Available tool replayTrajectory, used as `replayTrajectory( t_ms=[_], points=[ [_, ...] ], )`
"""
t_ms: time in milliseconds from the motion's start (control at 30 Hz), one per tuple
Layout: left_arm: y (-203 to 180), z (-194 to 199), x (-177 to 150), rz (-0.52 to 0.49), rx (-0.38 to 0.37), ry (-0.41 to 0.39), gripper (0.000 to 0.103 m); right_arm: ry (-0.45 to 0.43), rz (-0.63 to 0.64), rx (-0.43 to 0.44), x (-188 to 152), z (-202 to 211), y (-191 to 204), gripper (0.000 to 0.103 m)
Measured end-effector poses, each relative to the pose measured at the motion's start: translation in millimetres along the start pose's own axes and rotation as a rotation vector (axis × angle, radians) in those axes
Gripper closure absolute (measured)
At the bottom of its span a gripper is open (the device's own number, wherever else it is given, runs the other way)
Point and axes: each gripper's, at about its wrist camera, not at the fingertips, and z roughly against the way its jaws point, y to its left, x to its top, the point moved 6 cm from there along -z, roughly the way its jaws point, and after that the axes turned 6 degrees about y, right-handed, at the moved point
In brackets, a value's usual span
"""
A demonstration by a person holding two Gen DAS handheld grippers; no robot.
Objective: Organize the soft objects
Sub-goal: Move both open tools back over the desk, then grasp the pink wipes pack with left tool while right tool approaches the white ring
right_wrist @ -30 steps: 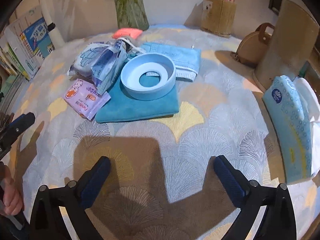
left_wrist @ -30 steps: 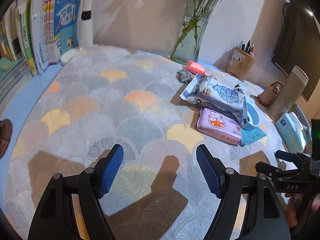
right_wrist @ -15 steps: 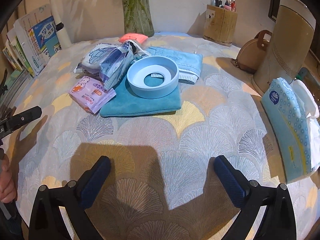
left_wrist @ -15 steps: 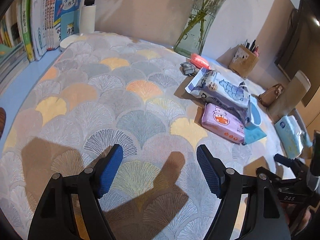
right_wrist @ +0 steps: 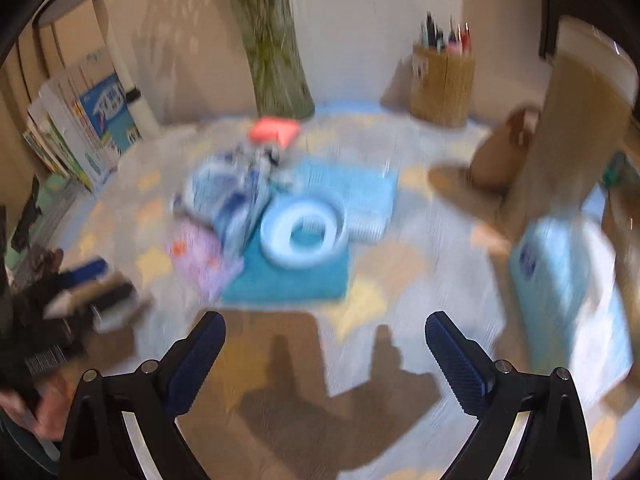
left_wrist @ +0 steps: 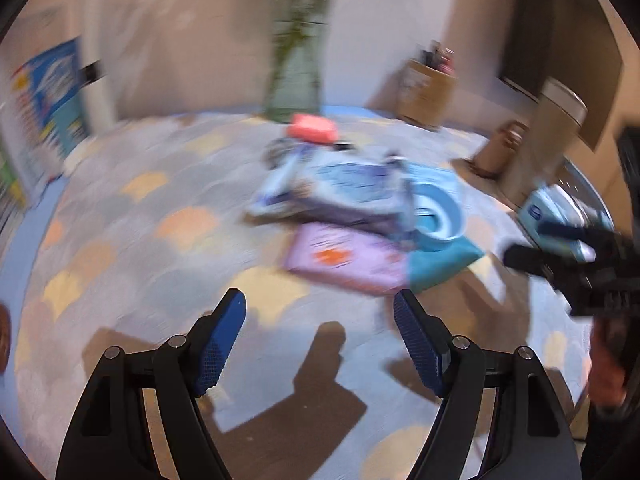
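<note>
With each hand-held gripper, left (left_wrist: 320,344) and right (right_wrist: 324,360), gaping empty, steady first, then approach the purple packet (left_wrist: 344,258) at mid-frame squarely.

From my right wrist feed, the pile sat mid-frame on the tablecloth (right_wrist: 420,248): a ring-shaped dish (right_wrist: 303,233) lay on a folded cloth (right_wrist: 288,280), with a wipes pack (right_wrist: 196,256) just left of it and a crumpled bag (right_wrist: 228,196) above that pack. A face mask (right_wrist: 352,192) lay behind the dish, to the upper right. The vase (right_wrist: 276,76) stood at the top centre, a pen holder (right_wrist: 442,84) at upper right, books (right_wrist: 80,128) at upper left, and a tissue pack (right_wrist: 568,292) at the right edge.
</note>
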Motion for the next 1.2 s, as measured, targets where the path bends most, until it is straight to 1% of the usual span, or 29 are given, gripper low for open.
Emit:
replayTrajectory(
  t_ms=[33, 100, 133, 167, 200, 233, 333, 400, 467, 567, 633, 667, 700, 800, 867, 900, 967, 1033, 1133, 1167, 1200],
  points=[
    [-8, -6, 3, -0.016, 0.004, 0.007, 0.028, 0.002, 0.007, -0.006, 8, -2, -2, 0.002],
    [-21, -22, 7, -0.042, 0.022, 0.03, 0.028, 0.021, 0.001, 0.032, 22, -14, -8, 0.002],
    [-24, -27, 9, -0.05, 0.033, 0.035, 0.028, 0.024, -0.007, 0.071, 26, -19, -8, 0.002],
    [-26, -32, 10, -0.054, 0.047, 0.039, 0.028, 0.01, -0.018, 0.132, 29, -25, -8, 0.002],
    [-25, -36, 10, -0.052, 0.065, 0.042, 0.028, -0.002, -0.026, 0.175, 30, -29, -7, 0.002],
    [-24, -39, 9, -0.051, 0.079, 0.043, 0.028, -0.007, -0.032, 0.198, 29, -33, -7, 0.002],
    [-13, -42, 7, -0.032, 0.106, 0.06, 0.028, -0.015, -0.028, 0.208, 25, -45, 0, 0.002],
    [1, -35, 3, -0.002, 0.116, 0.052, 0.028, 0.001, -0.017, 0.185, 22, -55, 4, 0.002],
    [26, -26, -1, 0.045, 0.152, 0.043, 0.028, 0.013, 0.005, 0.13, 22, -61, 8, 0.002],
    [62, -13, -11, 0.118, 0.187, 0.043, 0.028, -0.018, 0.044, 0.073, 22, -58, 15, 0.002],
    [79, -5, -16, 0.156, 0.209, 0.044, 0.03, -0.028, 0.055, 0.046, 21, -57, 15, 0.002],
    [85, -2, -17, 0.17, 0.204, 0.043, 0.03, -0.027, 0.057, 0.043, 21, -58, 15, 0.002],
    [87, 1, -16, 0.181, 0.181, 0.042, 0.03, -0.026, 0.056, 0.043, 21, -58, 14, 0.002],
    [74, 10, 0, 0.186, 0.103, 0.002, 0.03, -0.023, 0.042, 0.048, 22, -60, 11, 0.002],
    [57, 4, 12, 0.17, 0.054, -0.002, 0.03, -0.035, 0.033, 0.051, 22, -57, 11, 0.004],
    [50, -4, 19, 0.159, 0.045, 0.005, 0.03, -0.038, 0.033, 0.055, 21, -56, 11, 0.005],
    [40, -20, 26, 0.141, 0.063, 0.022, 0.03, -0.041, 0.04, 0.063, 20, -56, 12, 0.018],
    [33, -38, 29, 0.126, 0.065, 0.049, 0.032, -0.037, 0.051, 0.054, 19, -57, 14, 0.022],
    [29, -54, 25, 0.105, 0.095, 0.068, 0.034, -0.036, 0.077, 0.033, 19, -59, 20, 0.022],
    [28, -55, 24, 0.096, 0.118, 0.06, 0.039, -0.032, 0.084, 0.02, 19, -60, 21, 0.022],
    [28, -54, 25, 0.092, 0.129, 0.051, 0.046, -0.029, 0.083, 0.007, 20, -62, 21, 0.022]
  ],
)
